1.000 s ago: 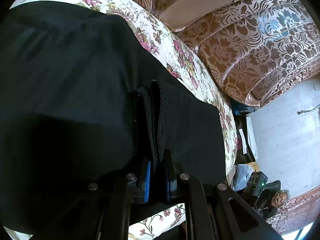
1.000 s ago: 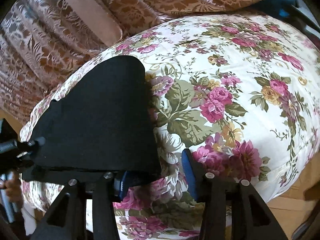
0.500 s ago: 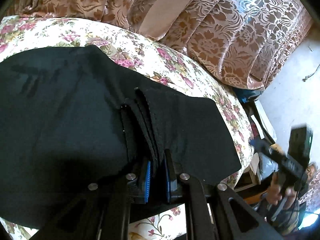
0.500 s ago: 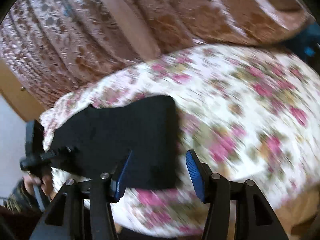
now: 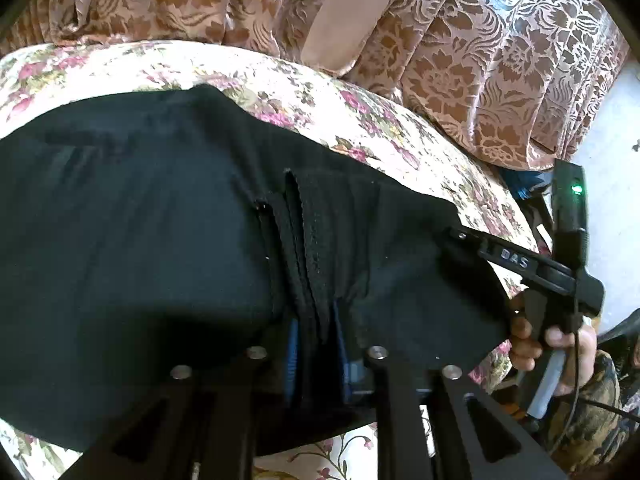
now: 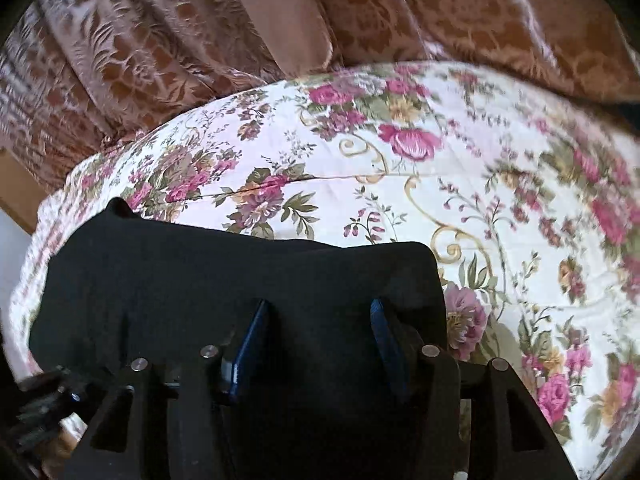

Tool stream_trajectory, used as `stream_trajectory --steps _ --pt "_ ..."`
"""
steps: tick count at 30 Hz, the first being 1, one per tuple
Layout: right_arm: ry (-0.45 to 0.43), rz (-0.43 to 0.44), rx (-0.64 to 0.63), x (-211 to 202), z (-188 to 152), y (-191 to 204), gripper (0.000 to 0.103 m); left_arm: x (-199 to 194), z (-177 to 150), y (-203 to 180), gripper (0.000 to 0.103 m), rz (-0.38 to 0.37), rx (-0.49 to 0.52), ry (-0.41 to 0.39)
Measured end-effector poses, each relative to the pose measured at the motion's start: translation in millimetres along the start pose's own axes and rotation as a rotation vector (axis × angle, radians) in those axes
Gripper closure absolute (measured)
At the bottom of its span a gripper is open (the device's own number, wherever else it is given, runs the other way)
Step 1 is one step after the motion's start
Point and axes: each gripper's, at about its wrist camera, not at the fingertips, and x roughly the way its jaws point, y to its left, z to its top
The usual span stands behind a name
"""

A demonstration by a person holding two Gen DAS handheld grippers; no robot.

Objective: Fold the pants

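Black pants (image 5: 132, 240) lie folded on a floral bed cover (image 5: 304, 92). My left gripper (image 5: 316, 344) straddles a bunch of stacked fabric edges (image 5: 308, 248). Its jaws are opening, and the blue pads (image 5: 294, 352) have loosened with the cloth still between them. In the right wrist view the pants (image 6: 200, 272) fill the lower left. My right gripper (image 6: 318, 320) hovers open over their right end, with only flat cloth below it. The left wrist view shows the right gripper (image 5: 460, 240) reaching over the pants' far corner, held by a hand (image 5: 528, 340).
Brown patterned curtains (image 6: 160, 40) hang behind the bed. Bare floral cover (image 6: 500, 200) stretches to the right of the pants. A pale floor (image 5: 616, 160) and dark clutter (image 5: 524, 184) lie beyond the bed's end. A person's camouflage sleeve (image 5: 592, 412) is at the lower right.
The right gripper swept left from the floral cover to above the pants' end and came into the left wrist view. The left pads have parted a little around the fabric edges.
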Motion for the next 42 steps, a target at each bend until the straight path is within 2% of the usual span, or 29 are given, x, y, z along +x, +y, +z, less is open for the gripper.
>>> stream_trajectory --steps 3,7,9,12,15,18,20,23,28,33,36,42 --pt "-0.055 0.003 -0.036 -19 -4 13 0.045 -8 1 3 0.075 0.006 -0.024 -0.015" --pt "-0.126 0.126 -0.017 -41 -13 33 0.045 -21 1 13 0.072 0.006 -0.068 -0.035" --pt "-0.078 0.160 -0.057 -28 -14 59 0.046 -27 2 16 0.072 0.046 -0.066 -0.056" --pt "-0.036 0.158 -0.126 -4 -13 92 0.046 -37 4 21 0.072 0.100 -0.064 -0.081" --pt "-0.007 0.083 -0.187 10 -12 113 0.046 -51 0 29 0.072 0.127 -0.076 -0.110" --pt "-0.038 0.163 -0.164 -13 -16 113 0.046 -60 -5 40 0.071 0.158 -0.111 -0.133" --pt "-0.058 0.183 -0.147 -28 -24 111 0.046 -63 -9 49 0.071 0.170 -0.145 -0.136" --pt "-0.046 0.240 -0.133 -40 -41 111 0.046 -67 -14 60 0.070 0.213 -0.187 -0.137" --pt "-0.014 0.237 -0.157 -34 -70 121 0.046 -85 -22 71 0.070 0.279 -0.215 -0.164" --pt "-0.011 0.186 -0.208 -23 -80 129 0.046 -106 -29 75 0.068 0.364 -0.215 -0.206" --pt "-0.010 0.197 -0.197 -21 -82 126 0.045 -115 -34 76 0.065 0.408 -0.211 -0.222" --pt "-0.033 0.229 -0.163 -21 -85 120 0.045 -129 -44 83 0.064 0.426 -0.232 -0.238"
